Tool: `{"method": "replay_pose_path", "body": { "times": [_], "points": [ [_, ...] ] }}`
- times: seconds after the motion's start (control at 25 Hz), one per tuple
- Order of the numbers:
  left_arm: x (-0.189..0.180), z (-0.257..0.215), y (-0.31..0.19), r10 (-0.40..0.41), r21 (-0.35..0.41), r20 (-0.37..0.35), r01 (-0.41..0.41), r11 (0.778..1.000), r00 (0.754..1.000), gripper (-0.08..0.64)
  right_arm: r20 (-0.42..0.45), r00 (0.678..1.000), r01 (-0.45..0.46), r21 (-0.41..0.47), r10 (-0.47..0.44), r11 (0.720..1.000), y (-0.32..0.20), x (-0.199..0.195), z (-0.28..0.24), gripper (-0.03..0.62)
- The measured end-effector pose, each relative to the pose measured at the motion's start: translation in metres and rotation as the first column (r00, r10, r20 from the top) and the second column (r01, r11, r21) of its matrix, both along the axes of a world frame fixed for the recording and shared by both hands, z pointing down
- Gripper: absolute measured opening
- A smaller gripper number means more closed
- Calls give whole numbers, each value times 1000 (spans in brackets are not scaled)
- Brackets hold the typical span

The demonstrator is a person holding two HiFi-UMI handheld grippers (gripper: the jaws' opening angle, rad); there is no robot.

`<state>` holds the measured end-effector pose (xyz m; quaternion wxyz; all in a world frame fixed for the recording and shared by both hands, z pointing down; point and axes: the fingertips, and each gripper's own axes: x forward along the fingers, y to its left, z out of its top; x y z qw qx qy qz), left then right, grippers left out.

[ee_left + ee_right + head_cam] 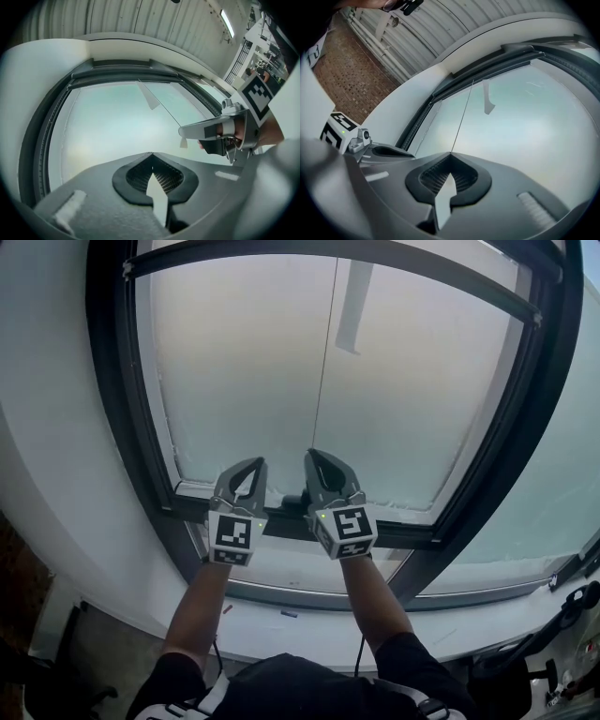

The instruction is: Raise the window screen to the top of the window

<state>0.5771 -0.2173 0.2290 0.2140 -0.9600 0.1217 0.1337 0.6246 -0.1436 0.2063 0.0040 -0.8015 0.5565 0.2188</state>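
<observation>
A dark screen bar (450, 279) lies across the top of the window, with a white tab (352, 306) hanging from it. From that bar a thin pull cord (325, 362) runs straight down to my right gripper (314, 454), which is shut on the cord's lower end. In the right gripper view the cord (462, 115) meets the closed tips of the right gripper (451, 153). My left gripper (254, 462) is just left of it, shut and holding nothing. The left gripper view shows the left gripper (151, 153) with jaws together, and the right gripper (181, 131) on the cord (161, 105).
A thick dark window frame (112, 427) surrounds the pale frosted pane. A lower crossbar (412, 535) runs under both grippers, with a small dark handle (295, 498) between them. Below is a white sill (281, 624). Cables and gear (562, 615) sit at the lower right.
</observation>
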Motion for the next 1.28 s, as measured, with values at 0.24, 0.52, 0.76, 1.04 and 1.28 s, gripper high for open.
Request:
{"method": "replay_pose_path", "body": {
  "times": [0.24,0.52,0.76,1.04,1.28],
  "points": [
    [-7,9,-6,-11,13,10,11,1000,1000,3,-65,997,-31,33,33,999,2,12,-35,5],
    [-12,2,-6,0,-23,-3,0,1000,1000,3,-130,989,-52,88,64,995,4,12,-78,5],
    [-7,-1,2,35,-22,-16,-35,999,999,3,-197,977,-70,85,85,994,8,1,-96,5],
    [-3,5,13,76,-30,-10,-76,997,997,3,-203,970,-112,116,134,987,28,0,-88,87],
    [2,19,9,123,-81,-51,-127,989,991,3,-126,980,-147,82,156,986,42,9,-46,101]
  ]
}}
